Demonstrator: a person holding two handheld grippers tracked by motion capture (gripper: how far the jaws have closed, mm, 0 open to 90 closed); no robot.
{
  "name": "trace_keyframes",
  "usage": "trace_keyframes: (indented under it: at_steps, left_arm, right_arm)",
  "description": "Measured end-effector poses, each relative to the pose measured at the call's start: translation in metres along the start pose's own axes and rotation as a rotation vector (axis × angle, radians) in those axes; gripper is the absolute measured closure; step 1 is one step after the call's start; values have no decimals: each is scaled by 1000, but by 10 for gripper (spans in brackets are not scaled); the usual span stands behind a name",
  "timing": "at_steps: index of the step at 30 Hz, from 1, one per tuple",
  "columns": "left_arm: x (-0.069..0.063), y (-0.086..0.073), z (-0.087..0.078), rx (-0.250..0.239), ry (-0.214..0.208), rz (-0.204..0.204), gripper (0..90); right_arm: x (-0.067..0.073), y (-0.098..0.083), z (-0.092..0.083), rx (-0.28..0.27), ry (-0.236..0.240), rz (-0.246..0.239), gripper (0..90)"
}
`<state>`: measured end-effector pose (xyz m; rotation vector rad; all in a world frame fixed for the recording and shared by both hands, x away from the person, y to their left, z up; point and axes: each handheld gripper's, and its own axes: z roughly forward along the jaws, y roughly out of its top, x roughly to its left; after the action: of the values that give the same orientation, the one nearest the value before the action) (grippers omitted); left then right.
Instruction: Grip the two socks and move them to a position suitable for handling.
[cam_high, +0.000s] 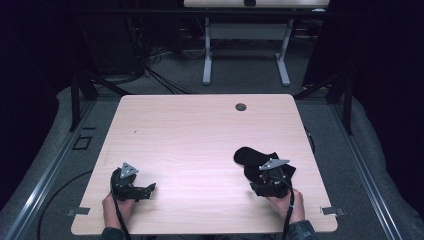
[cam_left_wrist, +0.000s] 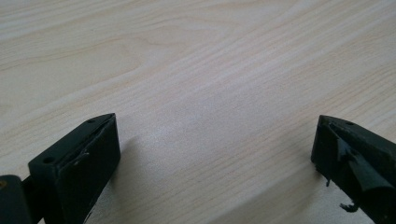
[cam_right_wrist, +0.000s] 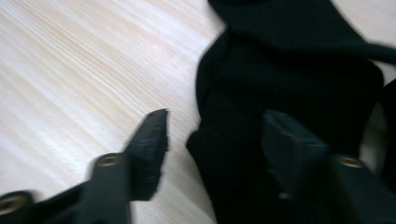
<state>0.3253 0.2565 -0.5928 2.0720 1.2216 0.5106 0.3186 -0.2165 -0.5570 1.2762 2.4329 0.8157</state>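
A crumpled black cloth (cam_high: 250, 157), perhaps a sock, lies on the right side of the light wooden table (cam_high: 200, 135). My right gripper (cam_high: 267, 175), held in a hand, sits on the near end of it. In the right gripper view the jaws (cam_right_wrist: 215, 122) stand partly apart, the left one over bare wood and the right one over the black cloth (cam_right_wrist: 289, 70), whose edge lies between them without being pinched. My left gripper (cam_high: 149, 191) rests near the front left of the table, pointing right. Its jaws (cam_left_wrist: 215, 122) are wide open over bare wood.
A round cable hole (cam_high: 241, 107) sits near the table's far edge. Beyond the table stands another desk on white legs (cam_high: 207, 60), with cables on the grey floor. Black frame posts stand at both sides.
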Motion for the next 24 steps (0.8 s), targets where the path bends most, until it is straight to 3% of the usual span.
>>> trace_keyframes:
  at_steps: [4,7,9,14,20,24]
  left_arm:
    - [0,0,0,0,-1,-1,11]
    - [0,0,0,0,0,0,11]
    - [0,0,0,0,-1,0,11]
    - [0,0,0,2,-1,0,11]
    - [0,0,0,2,0,0,11]
    - [0,0,0,3,-1,0,11]
  right_arm:
    - [2,-3,7,28,-32,-6,596]
    - [0,-5,6,14,-48,-2,759]
    - [-2,-7,5,5,-49,-2,811]
    - [-5,-7,-1,-18,-26,-17,835]
    - [-7,-1,-28,-109,27,6,833]
    - [-3,4,-41,-143,67,-11,834]
